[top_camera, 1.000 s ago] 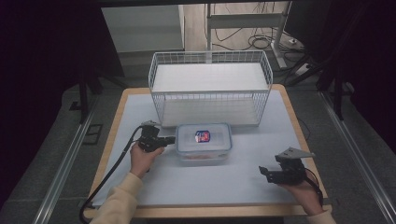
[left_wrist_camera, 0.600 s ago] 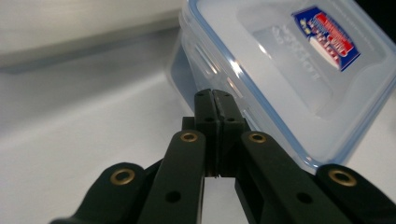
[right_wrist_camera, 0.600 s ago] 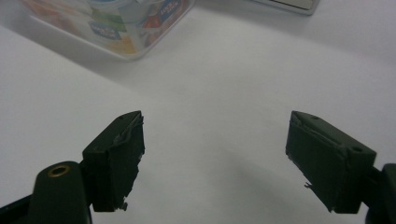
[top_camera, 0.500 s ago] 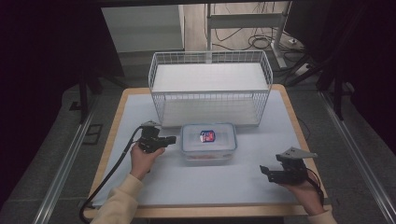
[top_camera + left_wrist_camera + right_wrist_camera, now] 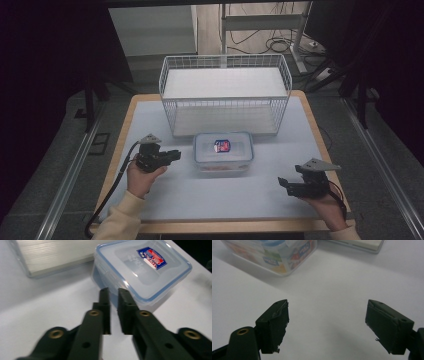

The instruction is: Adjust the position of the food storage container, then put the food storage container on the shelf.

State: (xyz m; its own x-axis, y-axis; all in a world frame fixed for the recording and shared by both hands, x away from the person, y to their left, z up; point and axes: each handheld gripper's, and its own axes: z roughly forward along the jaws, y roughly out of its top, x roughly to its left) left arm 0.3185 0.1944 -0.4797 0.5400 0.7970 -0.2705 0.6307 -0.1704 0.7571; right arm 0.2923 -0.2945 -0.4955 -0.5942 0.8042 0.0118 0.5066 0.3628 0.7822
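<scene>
While the left claw [image 5: 176, 154], its jaws just opening and empty, sits beside the lidded plastic food container [image 5: 223, 151], the right claw [image 5: 283, 184] rests wide open on the bench [image 5: 210, 200].

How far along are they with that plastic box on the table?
Done, it seems: the lid sits flat on the plastic box. In hand: the left claw is beside the box's left end; its jaws have just been opening, with nothing between them. The right claw hangs wide open, apart. Probably left: the box stands before the wire basket, held by neither claw, so any lifting is not yet done.
</scene>
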